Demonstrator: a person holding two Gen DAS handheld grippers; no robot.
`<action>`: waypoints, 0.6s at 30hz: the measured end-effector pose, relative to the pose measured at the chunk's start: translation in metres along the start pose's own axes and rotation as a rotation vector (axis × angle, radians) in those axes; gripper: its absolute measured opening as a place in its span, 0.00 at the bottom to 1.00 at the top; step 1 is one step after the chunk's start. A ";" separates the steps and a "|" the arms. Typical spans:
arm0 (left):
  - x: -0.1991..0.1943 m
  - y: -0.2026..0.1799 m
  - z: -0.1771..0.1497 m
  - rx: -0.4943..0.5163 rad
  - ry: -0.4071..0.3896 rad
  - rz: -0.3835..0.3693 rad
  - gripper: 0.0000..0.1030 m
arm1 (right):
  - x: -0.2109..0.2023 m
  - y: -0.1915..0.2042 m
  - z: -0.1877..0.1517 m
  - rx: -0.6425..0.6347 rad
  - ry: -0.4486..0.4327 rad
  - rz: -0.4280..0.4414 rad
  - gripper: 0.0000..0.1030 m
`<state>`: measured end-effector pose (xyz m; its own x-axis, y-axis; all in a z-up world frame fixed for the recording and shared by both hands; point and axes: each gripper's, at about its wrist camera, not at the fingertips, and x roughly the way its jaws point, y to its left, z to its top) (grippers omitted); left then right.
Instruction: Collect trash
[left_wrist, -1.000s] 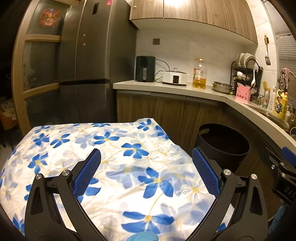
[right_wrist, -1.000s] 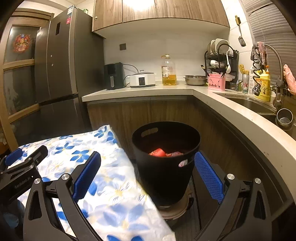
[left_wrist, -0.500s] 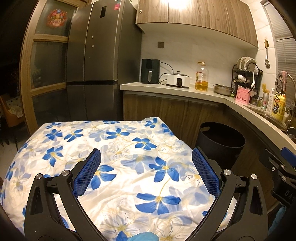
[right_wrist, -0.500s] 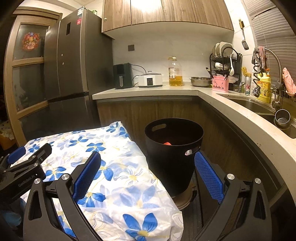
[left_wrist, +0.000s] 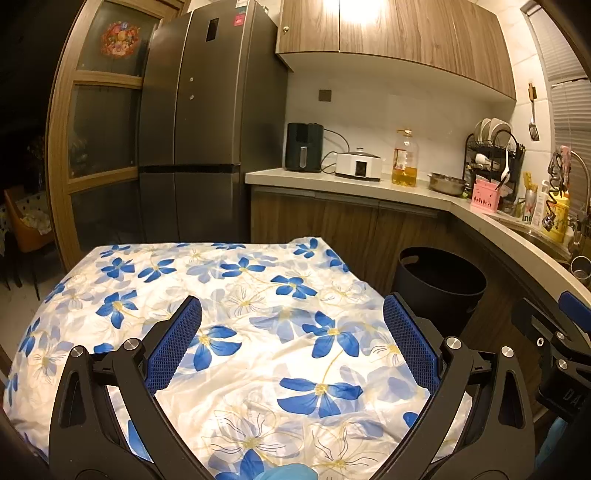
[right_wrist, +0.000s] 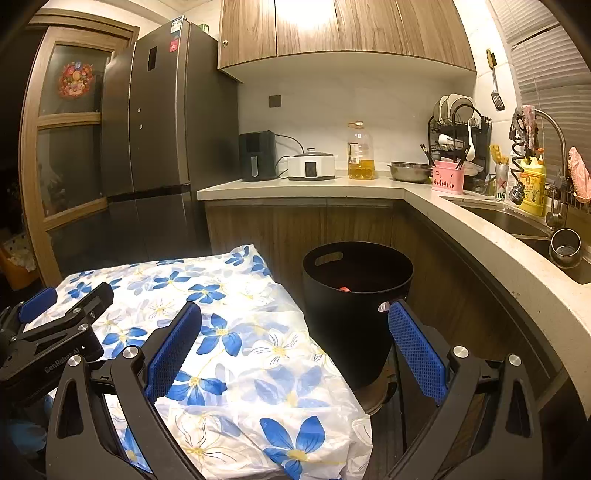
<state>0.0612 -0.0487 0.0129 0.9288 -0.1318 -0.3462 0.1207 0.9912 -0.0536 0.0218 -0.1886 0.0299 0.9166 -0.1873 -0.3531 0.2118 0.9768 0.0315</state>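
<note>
A black trash bin (right_wrist: 354, 306) stands on the floor right of the table, against the counter cabinets; a bit of red trash (right_wrist: 344, 288) shows inside. It also shows in the left wrist view (left_wrist: 439, 284). My left gripper (left_wrist: 291, 347) is open and empty above the table covered by a white cloth with blue flowers (left_wrist: 229, 295). My right gripper (right_wrist: 295, 350) is open and empty, over the table's right edge (right_wrist: 295, 369) with the bin just ahead. No loose trash shows on the cloth.
A grey fridge (left_wrist: 207, 129) stands behind the table. The L-shaped counter (right_wrist: 480, 236) carries an air fryer (right_wrist: 257, 156), cooker, oil bottle (right_wrist: 360, 151), metal bowl, pink holder, dish rack and sink. The left gripper's body (right_wrist: 48, 343) shows at the right view's left.
Both grippers have pulled back and up from the table and bin; more of the cloth shows and the bin looks farther away. Both jaws stay open.
</note>
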 end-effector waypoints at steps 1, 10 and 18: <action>-0.001 0.000 0.000 -0.001 0.001 0.000 0.94 | 0.000 0.000 0.000 -0.001 0.001 0.000 0.94; -0.002 0.003 0.000 -0.005 0.007 0.000 0.94 | -0.002 0.002 0.000 0.000 0.002 -0.005 0.94; 0.000 0.002 0.000 -0.004 0.012 -0.001 0.94 | -0.001 0.002 0.002 0.003 0.004 -0.008 0.94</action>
<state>0.0611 -0.0468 0.0127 0.9245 -0.1326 -0.3573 0.1198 0.9911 -0.0578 0.0218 -0.1869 0.0322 0.9137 -0.1945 -0.3569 0.2200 0.9750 0.0319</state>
